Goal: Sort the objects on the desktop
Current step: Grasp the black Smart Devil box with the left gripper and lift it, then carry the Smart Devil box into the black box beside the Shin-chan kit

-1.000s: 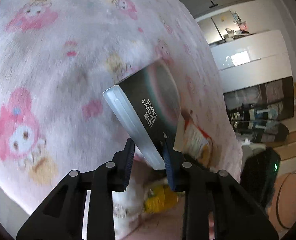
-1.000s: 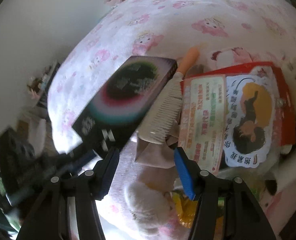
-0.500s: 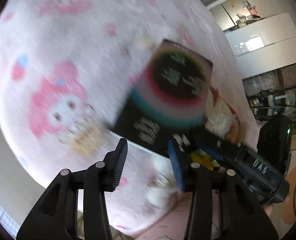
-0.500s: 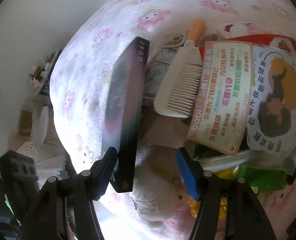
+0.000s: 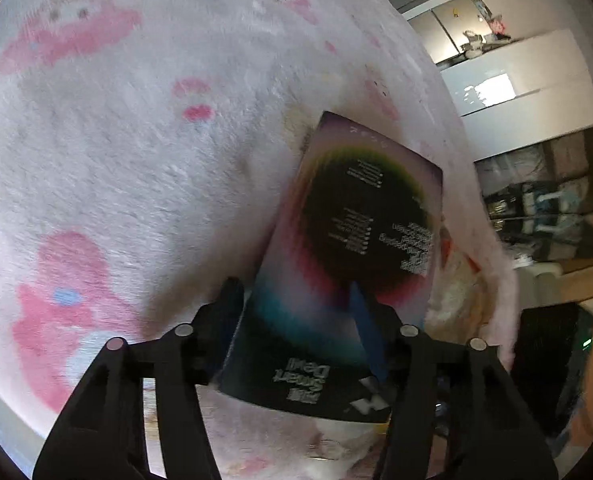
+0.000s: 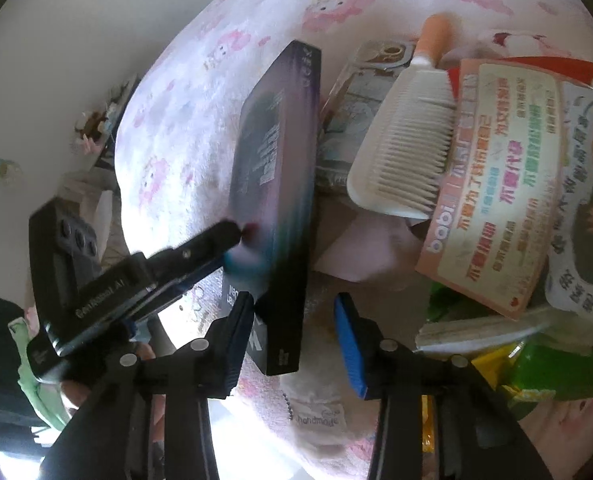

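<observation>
The left gripper (image 5: 296,320) is clamped on the lower part of a dark box (image 5: 356,248), one finger against its back and the blue-padded finger across its printed face. In the right wrist view the same gripper (image 6: 232,240) reaches in from the left and meets the box (image 6: 280,184) about halfway up its broad face. The box stands tilted on edge, lifted off the pink blanket (image 5: 136,140) that covers the desk, probably so it can be carried clear of the pile and sorted elsewhere. A grip across the thin dimension suits a flat, rigid box, though it may swing with so much of it overhanging.

The right gripper (image 6: 292,340) is spread wide and holds nothing. The box's lower end hangs between its fingers, nearer the left one; whether it touches that finger I cannot tell. It looks placed to steady or take over the box.

Beyond the box lies the rest of the pile: a cream comb (image 6: 404,152) with an orange handle resting over a flat packet (image 6: 352,108), a leaflet (image 6: 492,184) just beside the comb, a picture book (image 6: 584,208) under the leaflet, and green and yellow wrappers (image 6: 536,368) at the near right. These remain to be sorted.
</observation>
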`<state>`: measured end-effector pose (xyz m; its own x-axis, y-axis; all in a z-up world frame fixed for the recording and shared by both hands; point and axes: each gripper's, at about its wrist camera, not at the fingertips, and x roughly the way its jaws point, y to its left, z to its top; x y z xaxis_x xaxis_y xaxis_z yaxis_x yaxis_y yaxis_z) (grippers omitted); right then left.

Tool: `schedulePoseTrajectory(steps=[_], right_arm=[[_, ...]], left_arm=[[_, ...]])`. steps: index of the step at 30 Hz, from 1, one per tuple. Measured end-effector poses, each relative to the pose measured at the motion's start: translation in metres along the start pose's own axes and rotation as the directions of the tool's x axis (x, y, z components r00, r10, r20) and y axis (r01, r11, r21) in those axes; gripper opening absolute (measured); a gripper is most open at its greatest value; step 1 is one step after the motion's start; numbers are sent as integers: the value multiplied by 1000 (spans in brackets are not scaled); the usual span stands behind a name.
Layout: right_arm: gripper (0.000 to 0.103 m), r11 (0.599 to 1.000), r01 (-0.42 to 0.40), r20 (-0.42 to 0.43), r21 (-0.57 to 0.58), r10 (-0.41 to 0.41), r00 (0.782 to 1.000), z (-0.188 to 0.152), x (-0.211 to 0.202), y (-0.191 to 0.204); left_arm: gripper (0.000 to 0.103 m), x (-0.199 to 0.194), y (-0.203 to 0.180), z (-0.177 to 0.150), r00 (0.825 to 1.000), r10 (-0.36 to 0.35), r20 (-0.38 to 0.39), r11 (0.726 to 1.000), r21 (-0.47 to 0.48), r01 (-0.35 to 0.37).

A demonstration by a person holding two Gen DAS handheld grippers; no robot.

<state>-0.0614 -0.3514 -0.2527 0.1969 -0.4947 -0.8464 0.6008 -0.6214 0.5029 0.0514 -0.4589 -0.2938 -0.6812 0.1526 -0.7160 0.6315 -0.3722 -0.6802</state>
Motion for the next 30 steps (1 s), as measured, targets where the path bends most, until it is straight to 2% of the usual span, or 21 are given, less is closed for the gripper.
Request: schedulePoseTrajectory(steps=[2,3,6,9,12,16,18,24,30], right_arm=[[36,1000,-13,-7,-1,13,1000,-3,0,3],[28,999,-32,-7,-2,32,999,-3,1,4],[28,997,-65,57,-41,68,996,-9,-15,9],[26,992,-110,112,-59,116,987,-21,-33,9],[26,992,-96,162,-82,108,981,-35,-62,14],[26,992,-74,234,-105,97,967,-53,-108,17],[25,991,-64,266,-116,93,959,-62,-136,6],[25,996,-16,383,-87,48,922,-94,-204,-9],[26,999,47,468,-2,-40,883,-135,-269,-51]], left_arm=[[58,0,-4,-2,1000,-7,-3,1000,2,7],[57,-1,-7,-3,1000,-15,-14,1000,10,16],[56,-11,-20,-14,1000,-2,2,999,42,2],[53,-28,-33,-26,999,-43,5,997,63,43],[53,-37,-47,-40,997,-78,9,993,89,76],[53,-50,-82,-55,987,-161,16,980,123,158],[53,-56,-99,-62,984,-177,17,972,157,172],[53,-56,-169,-89,972,-231,-45,932,277,234],[53,-25,-247,-137,949,-265,-173,874,372,312]])
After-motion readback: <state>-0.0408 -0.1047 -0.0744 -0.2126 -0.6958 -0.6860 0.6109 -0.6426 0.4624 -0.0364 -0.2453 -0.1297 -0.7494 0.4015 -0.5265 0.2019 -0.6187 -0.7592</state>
